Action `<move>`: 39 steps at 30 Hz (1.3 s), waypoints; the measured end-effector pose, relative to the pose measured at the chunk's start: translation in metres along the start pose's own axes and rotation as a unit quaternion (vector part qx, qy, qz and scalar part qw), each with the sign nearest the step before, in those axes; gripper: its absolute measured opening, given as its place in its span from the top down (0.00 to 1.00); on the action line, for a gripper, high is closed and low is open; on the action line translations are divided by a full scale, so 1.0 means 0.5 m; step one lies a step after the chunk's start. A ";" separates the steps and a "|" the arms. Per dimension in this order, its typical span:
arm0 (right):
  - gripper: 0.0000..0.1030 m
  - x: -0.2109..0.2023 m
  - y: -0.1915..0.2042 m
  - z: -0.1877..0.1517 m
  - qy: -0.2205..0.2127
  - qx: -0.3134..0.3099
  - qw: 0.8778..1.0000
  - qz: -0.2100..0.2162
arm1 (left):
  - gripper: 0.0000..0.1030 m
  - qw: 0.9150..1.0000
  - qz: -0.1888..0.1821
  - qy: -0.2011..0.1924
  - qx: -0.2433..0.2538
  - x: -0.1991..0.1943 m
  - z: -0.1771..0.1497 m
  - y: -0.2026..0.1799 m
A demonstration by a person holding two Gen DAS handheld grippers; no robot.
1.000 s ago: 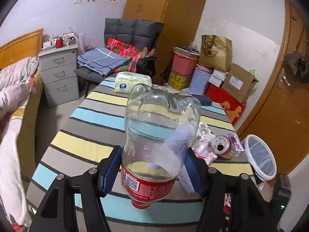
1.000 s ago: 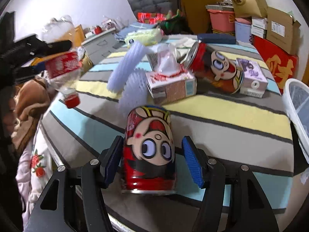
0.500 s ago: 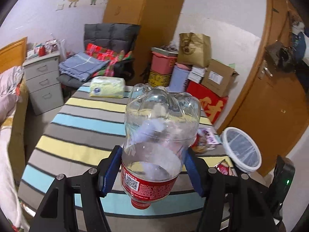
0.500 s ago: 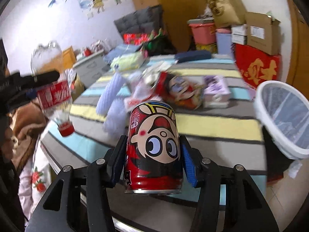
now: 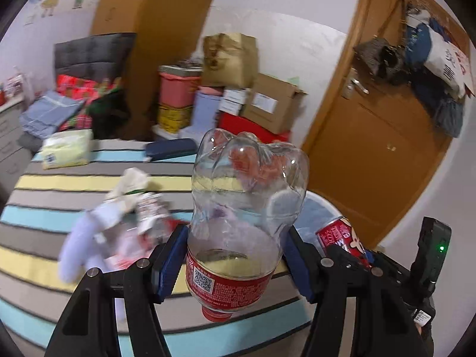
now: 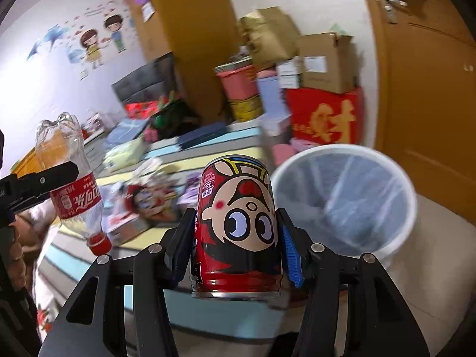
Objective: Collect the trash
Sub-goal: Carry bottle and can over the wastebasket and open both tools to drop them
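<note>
My left gripper [image 5: 235, 263] is shut on an empty clear plastic bottle [image 5: 244, 208] with a red label, held cap down above the striped table [image 5: 59, 181]. The bottle also shows in the right wrist view [image 6: 68, 178]. My right gripper [image 6: 235, 250] is shut on a red cartoon-face can [image 6: 238, 223], held in the air beside the table edge. The can also shows in the left wrist view [image 5: 342, 235]. A white-lined trash bin [image 6: 345, 199] stands on the floor just right of and beyond the can. More trash [image 5: 131, 214] lies on the table, blurred.
A tissue pack [image 5: 65, 148] and a dark case [image 5: 171, 150] lie at the table's far end. Boxes and tubs [image 5: 238, 101] are stacked against the wall. A wooden door [image 5: 386, 148] is at the right. A chair with clothes [image 5: 86, 89] stands behind the table.
Both grippers have swung right toward the trash bin with their loads. The can has gone from resting on the table to held in the air near the bin.
</note>
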State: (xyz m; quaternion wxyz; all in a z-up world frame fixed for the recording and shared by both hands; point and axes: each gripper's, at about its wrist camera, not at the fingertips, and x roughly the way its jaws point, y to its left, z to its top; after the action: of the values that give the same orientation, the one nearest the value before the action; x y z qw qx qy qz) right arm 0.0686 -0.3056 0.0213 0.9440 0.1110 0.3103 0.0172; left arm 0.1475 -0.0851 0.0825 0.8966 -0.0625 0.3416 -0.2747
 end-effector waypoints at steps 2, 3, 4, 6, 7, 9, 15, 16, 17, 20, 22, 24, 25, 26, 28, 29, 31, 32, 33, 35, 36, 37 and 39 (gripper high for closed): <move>0.47 -0.005 -0.032 0.009 -0.008 0.010 1.000 -0.014 | 0.38 1.000 -0.017 0.006 0.001 0.031 0.009 -0.024; 0.47 -0.004 -0.047 0.016 -0.010 0.017 1.000 -0.020 | 0.38 1.000 -0.029 0.012 -0.001 0.053 0.015 -0.040; 0.47 -0.003 -0.057 0.021 -0.011 0.021 0.999 -0.023 | 0.38 0.999 -0.036 0.017 0.001 0.071 0.019 -0.053; 0.47 -0.001 -0.080 0.027 -0.014 0.030 0.999 -0.031 | 0.38 0.999 -0.050 0.019 0.008 0.108 0.028 -0.083; 0.47 0.002 -0.093 0.031 -0.017 0.033 0.999 -0.040 | 0.38 0.998 -0.055 0.021 0.009 0.125 0.034 -0.095; 0.47 0.006 -0.111 0.034 -0.019 0.036 0.998 -0.049 | 0.38 0.997 -0.071 0.030 0.009 0.169 0.045 -0.121; 0.47 0.036 -0.171 0.037 -0.005 0.051 0.996 -0.075 | 0.38 0.994 -0.092 0.046 0.039 0.277 0.054 -0.195; 0.47 0.047 -0.180 0.035 0.003 0.054 0.996 -0.076 | 0.38 0.993 -0.100 0.051 0.039 0.295 0.054 -0.202; 0.47 0.054 -0.187 0.037 0.008 0.056 0.996 -0.073 | 0.38 0.992 -0.104 0.056 0.040 0.311 0.053 -0.209; 0.47 0.073 -0.203 0.035 0.021 0.052 0.995 -0.087 | 0.38 0.991 -0.096 0.074 0.051 0.365 0.047 -0.229; 0.47 0.084 -0.212 0.034 0.031 0.048 0.994 -0.095 | 0.38 0.990 -0.095 0.086 0.055 0.394 0.041 -0.236; 0.47 0.091 -0.224 0.032 0.040 0.045 0.993 -0.101 | 0.38 0.990 -0.091 0.095 0.054 0.417 0.038 -0.237; 0.47 0.095 -0.228 0.030 0.047 0.045 0.992 -0.110 | 0.38 0.990 -0.083 0.093 0.061 0.422 0.036 -0.240; 0.47 0.098 -0.233 0.030 0.051 0.045 0.991 -0.118 | 0.38 0.990 -0.077 0.092 0.068 0.427 0.035 -0.243; 0.47 0.101 -0.241 0.030 0.057 0.044 0.990 -0.125 | 0.38 0.991 -0.075 0.093 0.065 0.436 0.035 -0.242; 0.47 0.101 -0.242 0.029 0.059 0.044 0.989 -0.127 | 0.36 0.991 -0.081 0.093 0.058 0.436 0.035 -0.238; 0.47 0.104 -0.246 0.030 0.061 0.038 0.989 -0.131 | 0.33 0.992 -0.072 0.088 0.062 0.433 0.035 -0.235; 0.46 0.105 -0.247 0.030 0.060 0.037 0.988 -0.136 | 0.30 0.992 -0.065 0.084 0.068 0.432 0.035 -0.235; 0.41 0.103 -0.247 0.031 0.059 0.035 0.988 -0.139 | 0.29 0.992 -0.062 0.079 0.072 0.429 0.035 -0.235; 0.38 0.096 -0.244 0.033 0.053 0.027 0.988 -0.145 | 0.29 0.992 -0.063 0.081 0.071 0.426 0.035 -0.231; 0.38 0.096 -0.244 0.034 0.051 0.028 0.987 -0.149 | 0.29 0.993 -0.059 0.079 0.067 0.421 0.035 -0.228; 0.38 0.091 -0.243 0.034 0.050 0.029 0.987 -0.149 | 0.29 0.993 -0.056 0.076 0.068 0.413 0.034 -0.226; 0.38 0.089 -0.243 0.037 0.045 0.033 0.988 -0.146 | 0.29 0.994 -0.053 0.073 0.069 0.397 0.030 -0.220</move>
State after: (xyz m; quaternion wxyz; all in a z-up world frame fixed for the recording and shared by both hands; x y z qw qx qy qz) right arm 0.1109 -0.4232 -0.0168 0.9174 0.0949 0.3653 -0.1261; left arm 0.2301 -0.2850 0.0122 0.8556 0.0014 0.3825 -0.3488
